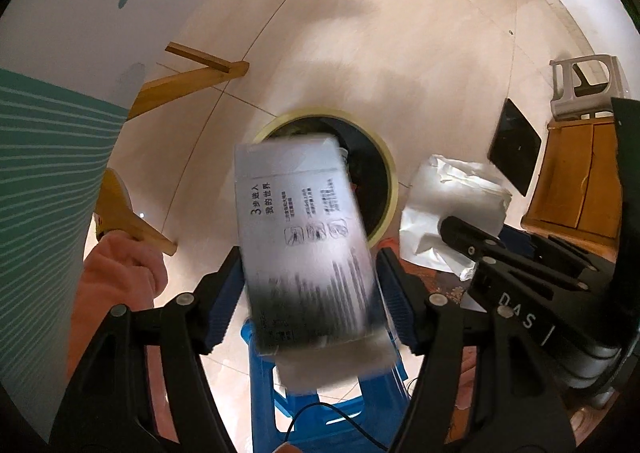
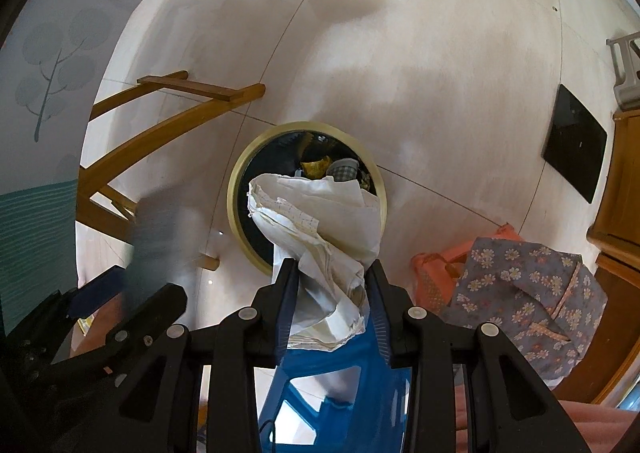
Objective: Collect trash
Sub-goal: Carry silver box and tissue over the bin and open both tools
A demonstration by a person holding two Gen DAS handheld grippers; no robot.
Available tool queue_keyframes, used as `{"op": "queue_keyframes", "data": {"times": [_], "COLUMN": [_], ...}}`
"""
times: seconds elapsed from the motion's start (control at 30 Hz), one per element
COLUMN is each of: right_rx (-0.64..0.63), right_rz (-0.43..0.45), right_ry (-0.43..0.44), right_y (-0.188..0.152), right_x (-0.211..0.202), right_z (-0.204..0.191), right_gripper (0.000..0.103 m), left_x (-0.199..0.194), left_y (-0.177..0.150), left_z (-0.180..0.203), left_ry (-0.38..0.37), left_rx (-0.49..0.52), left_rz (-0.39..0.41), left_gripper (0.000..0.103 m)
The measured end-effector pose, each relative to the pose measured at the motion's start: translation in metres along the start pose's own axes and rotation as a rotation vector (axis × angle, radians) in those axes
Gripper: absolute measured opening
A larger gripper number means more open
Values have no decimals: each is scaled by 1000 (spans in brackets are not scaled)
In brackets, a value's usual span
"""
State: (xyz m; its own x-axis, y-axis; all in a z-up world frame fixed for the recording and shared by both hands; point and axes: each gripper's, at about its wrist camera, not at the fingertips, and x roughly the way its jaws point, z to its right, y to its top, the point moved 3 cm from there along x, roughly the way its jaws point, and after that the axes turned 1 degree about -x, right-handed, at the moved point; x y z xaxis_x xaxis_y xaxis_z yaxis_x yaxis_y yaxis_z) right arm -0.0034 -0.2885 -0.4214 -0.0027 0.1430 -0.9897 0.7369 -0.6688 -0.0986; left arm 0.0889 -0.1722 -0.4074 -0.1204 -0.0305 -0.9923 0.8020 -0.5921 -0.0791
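Observation:
A round trash bin (image 1: 384, 173) with a yellow rim and dark liner stands on the pale floor; it also shows in the right wrist view (image 2: 240, 189) with trash inside. A white printed box (image 1: 304, 237), motion-blurred, sits between the fingers of my left gripper (image 1: 310, 293), above the bin; the jaws stand wide and a gap shows on the right side. My right gripper (image 2: 330, 293) is shut on a crumpled white paper (image 2: 320, 225) held above the bin. The paper also shows in the left wrist view (image 1: 444, 205).
A blue plastic stool (image 1: 320, 393) is below the grippers. Wooden chair legs (image 2: 168, 121) stand left of the bin. A black flat panel (image 2: 574, 141) leans at the right by a wooden cabinet (image 1: 576, 181). A floral cloth (image 2: 520, 301) lies at right.

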Motion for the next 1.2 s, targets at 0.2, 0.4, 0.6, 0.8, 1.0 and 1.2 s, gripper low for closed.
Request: {"op": "queue_keyframes", "data": {"times": [0.2,0.4,0.6,0.8,1.0,1.2], "right_rx": [4,2,-28,-29,-25,-33], "right_rz": [-4,-2,6,-2,20,28], "right_ry": [3,13,21,58,104,103], "right_y": [2,3,3,3,4,4], "right_x": [1,2,4,6,1,-2], "right_z": [1,1,-6,-15,-23,-26], "right_gripper": [34,35,35,41,47,51], "left_x": [5,0,-13,-22,-26,-28], "left_y": [6,5,-4,-12,-17,-21], "left_z": [-2,-2,-7,-12,-16,-11], "left_ry": [7,32,89,150,173,188], "left_rx": [-13,-23,-58,-95,-120,-107], "left_rz": [8,28,61,69,56,46], "left_gripper": [69,69,69,69,69,69]}}
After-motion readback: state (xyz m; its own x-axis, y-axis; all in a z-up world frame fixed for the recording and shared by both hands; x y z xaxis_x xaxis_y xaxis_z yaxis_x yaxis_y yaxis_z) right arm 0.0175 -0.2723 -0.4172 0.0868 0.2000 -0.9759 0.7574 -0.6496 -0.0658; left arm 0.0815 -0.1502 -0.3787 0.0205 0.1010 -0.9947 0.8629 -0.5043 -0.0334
